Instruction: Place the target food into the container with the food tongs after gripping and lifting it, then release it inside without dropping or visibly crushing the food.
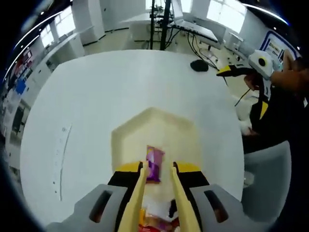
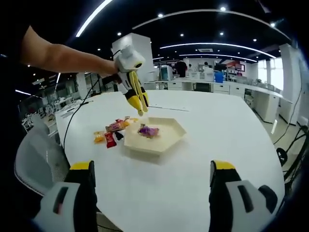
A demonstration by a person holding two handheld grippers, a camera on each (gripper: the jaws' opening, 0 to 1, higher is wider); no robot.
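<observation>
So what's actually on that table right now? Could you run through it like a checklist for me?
Surface: round white table, mostly bare.
Job's things: cream hexagonal tray with a purple snack packet lying inside.
Clutter: several small snack packets on the table beside the tray.
Grippers: left gripper hangs over the tray's edge, tong tips close together, holding nothing; right gripper held low and back, jaws wide open.
Cables: a black cable trails from the left gripper.
Surroundings: open office with desks, ceiling strip lights, a grey chair.
</observation>
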